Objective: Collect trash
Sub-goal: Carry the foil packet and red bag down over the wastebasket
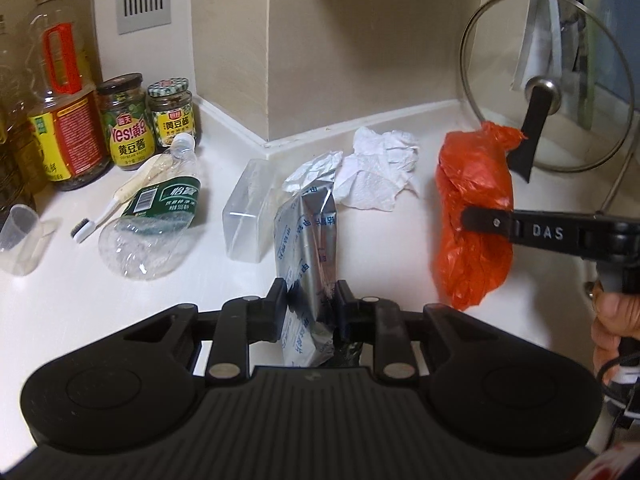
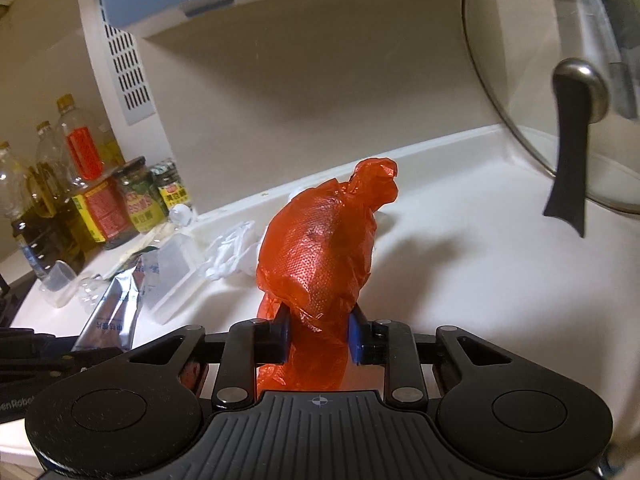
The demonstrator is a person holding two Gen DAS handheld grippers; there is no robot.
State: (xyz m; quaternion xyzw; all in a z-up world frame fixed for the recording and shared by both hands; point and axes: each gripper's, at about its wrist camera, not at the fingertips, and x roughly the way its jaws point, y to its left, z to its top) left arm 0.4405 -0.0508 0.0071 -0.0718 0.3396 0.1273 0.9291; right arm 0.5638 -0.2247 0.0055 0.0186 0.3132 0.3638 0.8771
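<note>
A white countertop (image 1: pixel 120 300) is seen, strewn with trash. An orange plastic bag (image 2: pixel 320 248) is clamped at its lower end by the right gripper (image 2: pixel 320 334), its long axis standing upright, its knotted tip pointing up and far. A silver foil pouch (image 1: pixel 308 240) is pinched by the left gripper (image 1: pixel 312 300), long axis running near to far, torn end far. Crumpled tissue (image 1: pixel 380 168) and a crushed water bottle (image 1: pixel 160 216) are left lying beyond.
</note>
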